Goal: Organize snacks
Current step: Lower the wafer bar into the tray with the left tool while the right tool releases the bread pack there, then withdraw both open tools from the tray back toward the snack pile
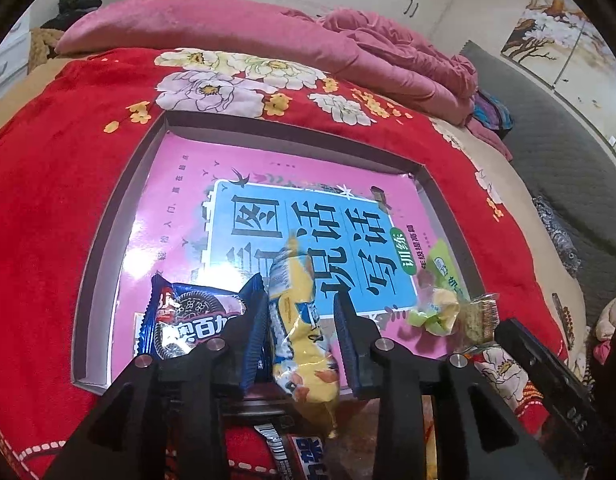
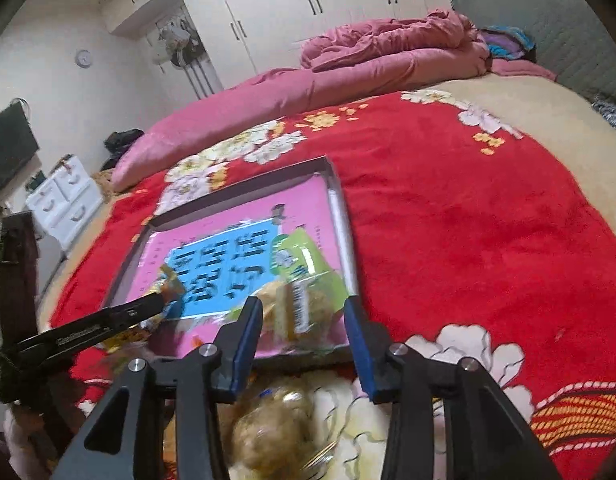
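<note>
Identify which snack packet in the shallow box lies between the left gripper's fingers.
The long yellow packet; the blue Oreo packet lies left of the fingers, the green-and-clear packet right.

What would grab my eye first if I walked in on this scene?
Probably the bright red floral blanket covering the bed, with a shallow grey tray lying on it, lined by a pink and blue book cover. Near the tray's front edge, a yellow snack packet sits between the left gripper's blue-padded fingers, beside a blue cookie packet; a green packet lies ahead of the right gripper.
</note>
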